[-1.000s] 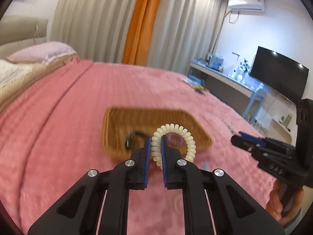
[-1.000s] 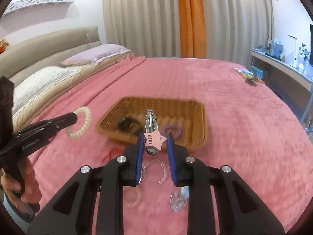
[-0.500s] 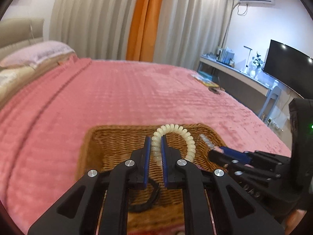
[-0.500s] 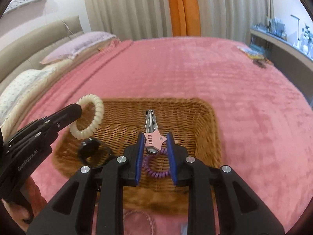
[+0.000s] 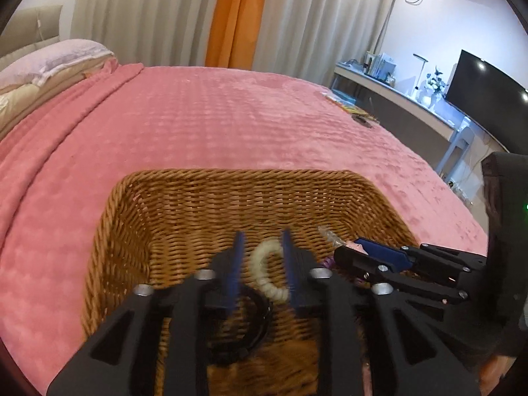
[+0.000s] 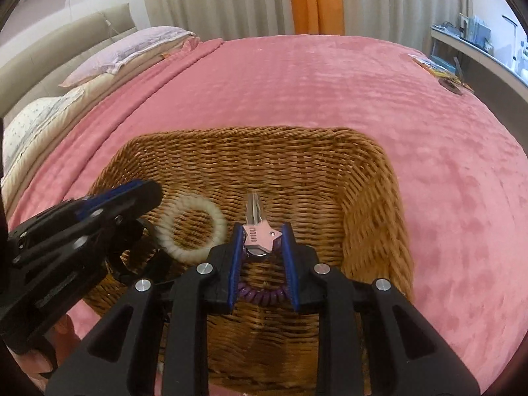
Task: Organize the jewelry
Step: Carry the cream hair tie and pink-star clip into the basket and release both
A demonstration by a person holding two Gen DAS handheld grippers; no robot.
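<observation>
A wicker basket [image 5: 231,184] [image 6: 363,171] sits on the pink bedspread. My left gripper [image 5: 260,257] is open over the basket; the cream coil hair tie [image 5: 264,274] [image 6: 194,227] is loose between its fingers, falling free. A black ring [image 5: 254,326] lies in the basket below it. My right gripper [image 6: 260,241] hangs over the basket, its jaws spread around a pink star hair clip [image 6: 260,236]. I cannot tell if the pads still grip the clip. A purple coil tie [image 6: 264,292] lies under it. The left gripper also shows in the right wrist view [image 6: 138,194].
The pink bedspread [image 5: 231,115] stretches around the basket. Pillows [image 6: 125,52] and a headboard are at the left. A desk with a monitor [image 5: 488,99] stands to the right of the bed. Small items [image 6: 445,76] lie near the bed's far right edge.
Both grippers have come down closer over the basket. My left gripper has opened and let go of the cream coil tie. The right jaws have spread wider around the clip.
</observation>
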